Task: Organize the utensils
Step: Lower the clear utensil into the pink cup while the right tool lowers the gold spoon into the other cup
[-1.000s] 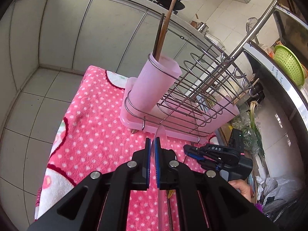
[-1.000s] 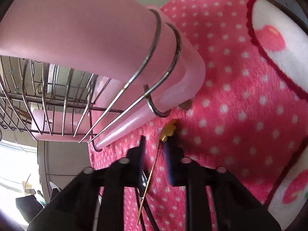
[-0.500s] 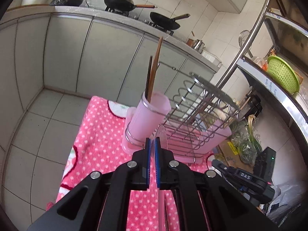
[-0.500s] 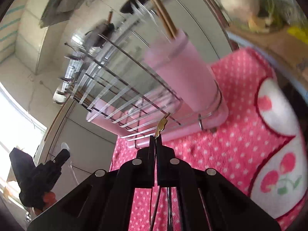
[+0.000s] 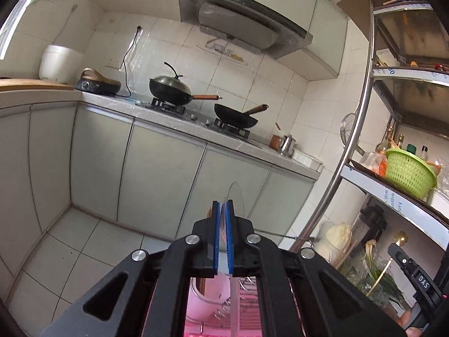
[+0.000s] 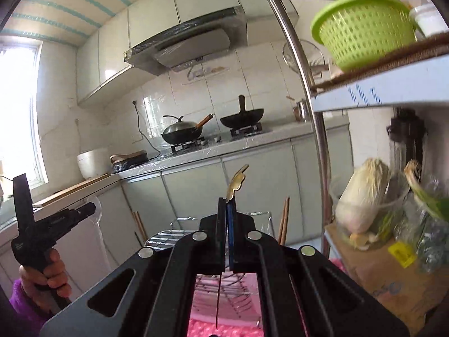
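Kitchen counters now fill both views — the pink cup (image 5: pixel 209 295) sits below the fingers. Left gripper (image 5: pixel 222 233) pinches a clear spoon (image 5: pixel 235 196), right gripper (image 6: pixel 226 233) a gold utensil (image 6: pixel 237 181) — both lifted, ready to drop in.

White tiled walls (image 5: pixel 244 90) rise behind a grey worktop (image 5: pixel 179 123) bearing two black woks (image 5: pixel 171 91) on a gas hob, under a range hood (image 5: pixel 241 19) at twelve o'clock. Pale cabinet doors (image 5: pixel 160 174) meet a tiled floor (image 5: pixel 64 247). A steel shelf rack (image 5: pixel 362 129) stands at three o'clock; daylight enters a window (image 6: pixel 16 106) at nine o'clock.
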Demonstrator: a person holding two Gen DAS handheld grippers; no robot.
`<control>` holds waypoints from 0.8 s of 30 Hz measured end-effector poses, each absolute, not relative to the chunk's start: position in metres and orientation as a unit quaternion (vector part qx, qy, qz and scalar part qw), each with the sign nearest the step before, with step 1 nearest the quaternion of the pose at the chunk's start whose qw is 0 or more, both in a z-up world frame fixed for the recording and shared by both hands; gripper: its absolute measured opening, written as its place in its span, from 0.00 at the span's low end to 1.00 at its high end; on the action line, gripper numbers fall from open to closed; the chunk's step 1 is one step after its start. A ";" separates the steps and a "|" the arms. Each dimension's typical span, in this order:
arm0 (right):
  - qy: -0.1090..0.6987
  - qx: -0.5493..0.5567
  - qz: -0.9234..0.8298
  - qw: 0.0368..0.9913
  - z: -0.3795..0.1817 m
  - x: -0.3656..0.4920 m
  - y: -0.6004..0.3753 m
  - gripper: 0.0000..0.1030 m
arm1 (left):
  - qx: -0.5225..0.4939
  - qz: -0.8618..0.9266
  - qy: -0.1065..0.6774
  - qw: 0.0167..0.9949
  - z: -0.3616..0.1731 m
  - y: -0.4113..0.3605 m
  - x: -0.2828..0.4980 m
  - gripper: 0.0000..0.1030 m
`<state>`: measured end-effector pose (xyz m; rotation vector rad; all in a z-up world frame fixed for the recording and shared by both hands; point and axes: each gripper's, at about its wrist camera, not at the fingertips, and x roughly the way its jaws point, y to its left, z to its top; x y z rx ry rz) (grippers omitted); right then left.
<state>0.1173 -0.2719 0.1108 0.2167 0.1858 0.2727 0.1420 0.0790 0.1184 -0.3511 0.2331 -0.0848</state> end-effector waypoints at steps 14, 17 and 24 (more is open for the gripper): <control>0.045 0.072 0.100 0.991 0.094 0.162 -0.273 0.02 | -0.110 0.041 0.002 0.993 0.085 0.050 0.181 0.03; 0.055 0.073 0.098 0.991 0.083 0.171 -0.273 0.02 | -0.080 0.044 -0.009 0.996 0.073 0.043 0.184 0.03; 0.082 0.086 0.108 0.987 0.061 0.182 -0.275 0.02 | -0.052 0.021 0.009 0.998 0.048 0.029 0.179 0.03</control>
